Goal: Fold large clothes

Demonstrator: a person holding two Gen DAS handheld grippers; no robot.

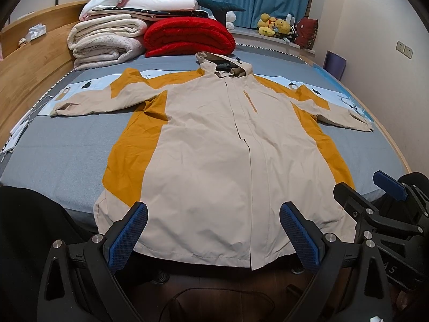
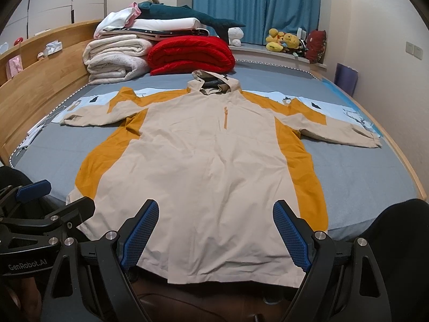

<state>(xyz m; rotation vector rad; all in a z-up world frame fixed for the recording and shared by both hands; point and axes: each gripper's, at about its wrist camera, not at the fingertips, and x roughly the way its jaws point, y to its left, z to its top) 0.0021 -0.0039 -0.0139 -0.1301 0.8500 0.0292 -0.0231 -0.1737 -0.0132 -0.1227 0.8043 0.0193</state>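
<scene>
Flat on the bed (image 1: 67, 155) lay the jacket (image 1: 203, 155), front up.
Its hem hung over the near edge, hood toward the far edge; left gripper (image 1: 213, 236) and right gripper (image 2: 215, 234) hovered spread apart, holding nothing.

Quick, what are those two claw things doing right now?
Left gripper: open, holding nothing, near the jacket hem.
Right gripper: open, holding nothing too.

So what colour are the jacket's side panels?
Mustard yellow side panels on a cream jacket, clearest in the right wrist view.
</scene>
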